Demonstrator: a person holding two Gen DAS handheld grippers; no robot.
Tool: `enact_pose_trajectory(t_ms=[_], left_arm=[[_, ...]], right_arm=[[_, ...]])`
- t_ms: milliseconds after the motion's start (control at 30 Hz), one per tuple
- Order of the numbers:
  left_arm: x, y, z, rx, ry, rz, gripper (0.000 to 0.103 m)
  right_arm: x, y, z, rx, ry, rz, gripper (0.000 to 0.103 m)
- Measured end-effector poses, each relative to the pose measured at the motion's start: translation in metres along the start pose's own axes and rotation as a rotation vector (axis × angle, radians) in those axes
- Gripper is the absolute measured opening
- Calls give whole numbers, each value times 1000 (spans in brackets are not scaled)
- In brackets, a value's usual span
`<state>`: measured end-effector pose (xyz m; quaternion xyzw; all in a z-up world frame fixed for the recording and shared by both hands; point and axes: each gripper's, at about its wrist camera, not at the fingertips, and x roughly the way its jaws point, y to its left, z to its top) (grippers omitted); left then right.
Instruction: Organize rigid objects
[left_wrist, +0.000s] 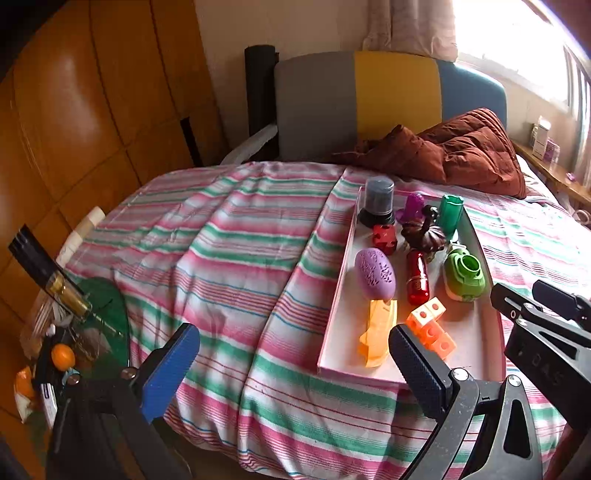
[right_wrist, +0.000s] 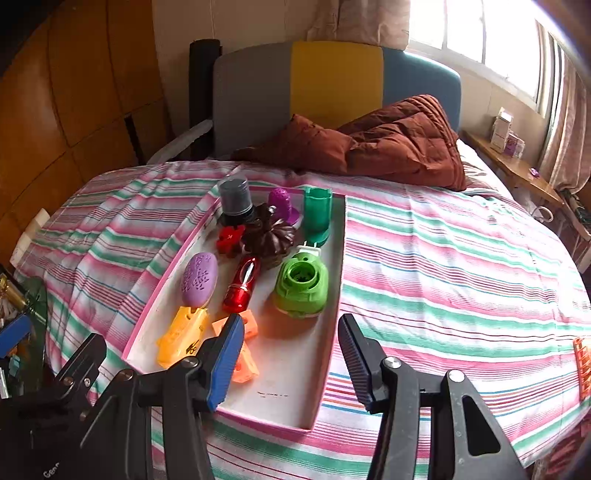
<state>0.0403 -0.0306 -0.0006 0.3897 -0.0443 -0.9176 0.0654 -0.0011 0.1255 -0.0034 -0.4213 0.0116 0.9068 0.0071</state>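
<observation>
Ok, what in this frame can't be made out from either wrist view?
- Orange blocks: right wrist view, partly behind the right gripper's blue finger.
- Orange thing at the bed's right edge: cut off by the frame; unidentifiable.
- Clutter beside the bed: left wrist view, jumbled and partly behind the left gripper.
- Boxes on the window shelf: too small to read.
- Window: overexposed.

The striped pink, green and white cloth bedspread (right_wrist: 443, 266) looks soft, matt and creased. The shallow white tray with pink rim (right_wrist: 295, 369) seems matt card. The glossy red plastic cylinder (right_wrist: 242, 284) shines; the purple egg-shaped plastic piece (right_wrist: 199, 278) has an embossed matt skin. The quilted rust-brown cloth duvet (right_wrist: 388, 144) is puffy. The orange-brown wooden wall panels (left_wrist: 81, 110) gleam, varnished.
</observation>
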Motion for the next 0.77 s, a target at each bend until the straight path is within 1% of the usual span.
enact_pose_trajectory(t_ms=[100, 267, 433, 567, 767], left_arm=[[-2, -4, 3, 13, -5, -2, 103], [-3, -10, 8, 31, -9, -7, 103], [-2, -13, 12, 29, 1, -59, 103], [-1, -15, 12, 28, 6, -73, 103], [-3, -21, 9, 41, -20, -45, 103]], right_arm=[[-1, -3, 3, 10, -1, -32, 53], [-2, -10, 5, 38, -7, -39, 54], [-2, -12, 7, 40, -6, -43, 54], [-1, -14, 7, 44, -9, -48, 54], [1, -18, 8, 58, -6, -53, 54]])
